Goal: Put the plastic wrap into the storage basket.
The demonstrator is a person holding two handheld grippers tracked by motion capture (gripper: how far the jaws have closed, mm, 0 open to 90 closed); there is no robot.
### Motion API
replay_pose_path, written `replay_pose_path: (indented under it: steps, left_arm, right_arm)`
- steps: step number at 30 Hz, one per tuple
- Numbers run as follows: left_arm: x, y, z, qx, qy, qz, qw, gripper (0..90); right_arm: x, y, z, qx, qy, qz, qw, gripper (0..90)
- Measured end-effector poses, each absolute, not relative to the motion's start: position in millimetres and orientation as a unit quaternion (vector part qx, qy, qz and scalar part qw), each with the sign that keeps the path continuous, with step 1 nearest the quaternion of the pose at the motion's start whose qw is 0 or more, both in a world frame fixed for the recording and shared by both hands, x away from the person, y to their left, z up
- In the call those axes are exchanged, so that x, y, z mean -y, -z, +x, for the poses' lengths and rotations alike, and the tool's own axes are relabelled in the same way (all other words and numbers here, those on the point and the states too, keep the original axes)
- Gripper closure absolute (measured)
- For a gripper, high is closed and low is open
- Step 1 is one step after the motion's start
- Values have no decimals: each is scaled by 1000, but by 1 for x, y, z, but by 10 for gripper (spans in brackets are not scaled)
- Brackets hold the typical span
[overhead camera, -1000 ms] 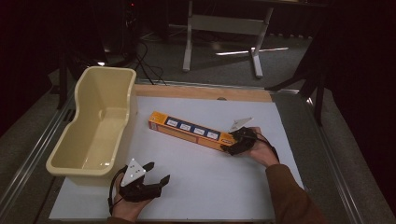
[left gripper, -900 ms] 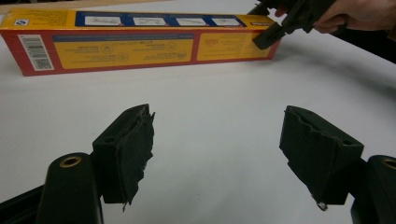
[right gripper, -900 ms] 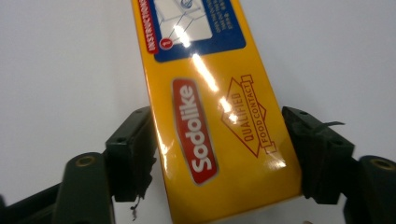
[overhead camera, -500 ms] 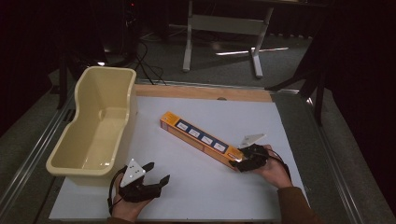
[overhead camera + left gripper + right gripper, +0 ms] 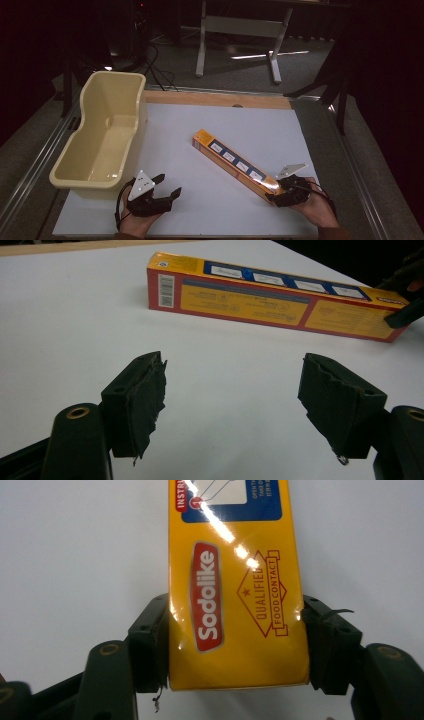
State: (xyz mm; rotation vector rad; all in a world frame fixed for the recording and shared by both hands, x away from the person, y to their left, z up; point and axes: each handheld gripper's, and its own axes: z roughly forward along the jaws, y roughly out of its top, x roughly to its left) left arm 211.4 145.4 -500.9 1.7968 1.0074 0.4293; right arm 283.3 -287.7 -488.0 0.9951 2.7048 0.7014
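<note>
A long yellow-orange box (image 5: 232,161) lies slantwise on the white board, its far end toward the middle and its near end at the front right. My right gripper (image 5: 274,192) holds that near end. In the right gripper view the box (image 5: 235,580) sits between the pads, which touch both of its long sides; the jaws (image 5: 235,640) have just been opening a little around it. My left gripper (image 5: 169,184) rests open at the front left, nothing between its fingers (image 5: 232,390). From there the box (image 5: 270,302) shows side-on, with the right gripper (image 5: 405,315) at its end.
A cream plastic tub (image 5: 115,74) stands along the board's left edge, just beyond the left gripper. The white board (image 5: 200,215) is edged by a wooden strip at the back and metal rails at both sides. Table legs and cables lie on the floor beyond.
The right hand has drawn the box's end toward the front right, swinging the box from lying across the board to a steep slant. The left gripper has stayed put.
</note>
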Motion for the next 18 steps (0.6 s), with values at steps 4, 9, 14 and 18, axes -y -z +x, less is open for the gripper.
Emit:
replay_pose_path:
  steps: [4, 9, 14, 18]
  left_arm:
    - [-144, 502, 212, -414, -176, 744, 494, 264]
    - [-142, 503, 213, -413, -174, 746, 493, 264]
    - [-143, 502, 213, -412, -173, 746, 494, 264]
    - [-144, 501, 213, -412, -173, 744, 496, 264]
  right_arm:
    - [278, 478, 290, -905, -246, 330, 109, 241]
    - [252, 457, 309, -906, -270, 308, 109, 165]
    - [211, 454, 340, -925, -242, 274, 105, 160]
    - [187, 463, 364, -936, -206, 272, 84, 171]
